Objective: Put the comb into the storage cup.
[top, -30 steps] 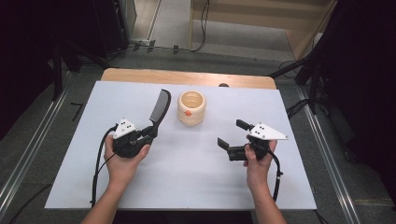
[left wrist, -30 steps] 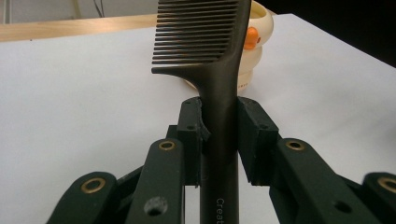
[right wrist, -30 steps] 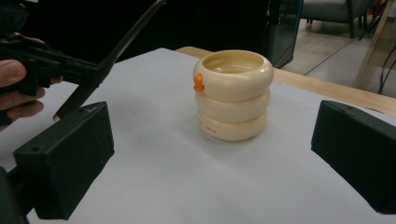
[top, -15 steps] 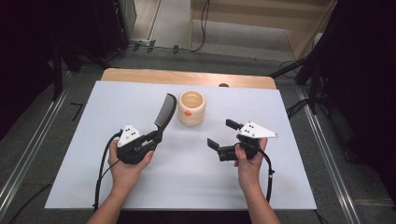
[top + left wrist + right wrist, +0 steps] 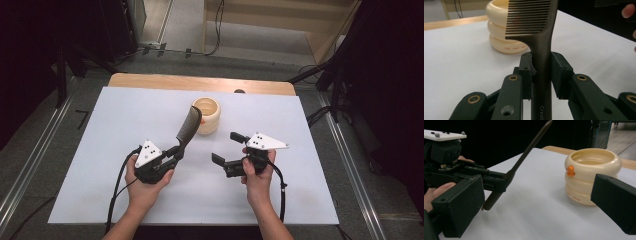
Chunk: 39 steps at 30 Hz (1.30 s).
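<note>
Comb (image 5: 187, 127) is clamped by its handle in the left tongs (image 5: 176, 152), teeth end tilted toward 1 o'clock, over the rim of the cream cup (image 5: 207, 116). Pickup done; drop into cup left. Right tongs (image 5: 231, 150) wide, empty, on the surface (image 5: 300, 150).

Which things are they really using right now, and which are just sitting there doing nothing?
Being used:
- comb, gripped by its handle in the left claw
- cream cup, right behind the comb's head
- right claw, open and facing the cup

Just there:
- white table top
- wooden board at its far edge
- black stands and floor cables
</note>
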Each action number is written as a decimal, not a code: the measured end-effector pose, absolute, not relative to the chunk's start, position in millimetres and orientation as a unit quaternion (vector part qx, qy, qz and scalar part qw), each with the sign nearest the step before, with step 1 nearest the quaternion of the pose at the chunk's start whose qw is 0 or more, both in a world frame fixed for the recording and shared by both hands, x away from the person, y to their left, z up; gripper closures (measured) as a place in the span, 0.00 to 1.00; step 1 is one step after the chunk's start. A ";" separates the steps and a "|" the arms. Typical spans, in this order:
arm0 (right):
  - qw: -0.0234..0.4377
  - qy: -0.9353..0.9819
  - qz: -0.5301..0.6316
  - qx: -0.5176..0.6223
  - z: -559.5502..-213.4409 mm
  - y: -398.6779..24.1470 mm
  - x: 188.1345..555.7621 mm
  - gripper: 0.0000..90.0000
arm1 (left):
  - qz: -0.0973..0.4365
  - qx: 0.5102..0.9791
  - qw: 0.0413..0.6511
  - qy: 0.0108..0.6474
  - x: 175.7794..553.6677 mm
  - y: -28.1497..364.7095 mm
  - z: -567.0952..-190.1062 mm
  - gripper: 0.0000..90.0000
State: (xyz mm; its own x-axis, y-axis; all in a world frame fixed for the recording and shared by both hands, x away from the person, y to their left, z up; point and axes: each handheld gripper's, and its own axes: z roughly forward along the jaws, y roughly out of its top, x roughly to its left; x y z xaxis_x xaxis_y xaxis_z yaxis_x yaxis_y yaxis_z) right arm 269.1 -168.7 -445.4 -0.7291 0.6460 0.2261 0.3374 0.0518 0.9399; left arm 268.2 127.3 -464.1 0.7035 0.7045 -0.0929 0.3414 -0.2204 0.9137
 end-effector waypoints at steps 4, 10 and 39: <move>0.124 0.714 0.598 0.341 -446.3 -161.9 267.8 0.00 | 0.174 0.763 0.524 0.335 264.0 121.2 -465.4 0.80; 0.110 0.705 0.603 0.357 -445.9 -159.2 266.2 0.00 | 0.175 0.766 0.528 0.323 258.3 113.8 -467.3 0.80; 0.074 0.648 0.600 0.463 -448.7 -146.0 266.9 0.39 | 0.196 0.784 0.520 0.278 238.7 84.8 -475.8 0.80</move>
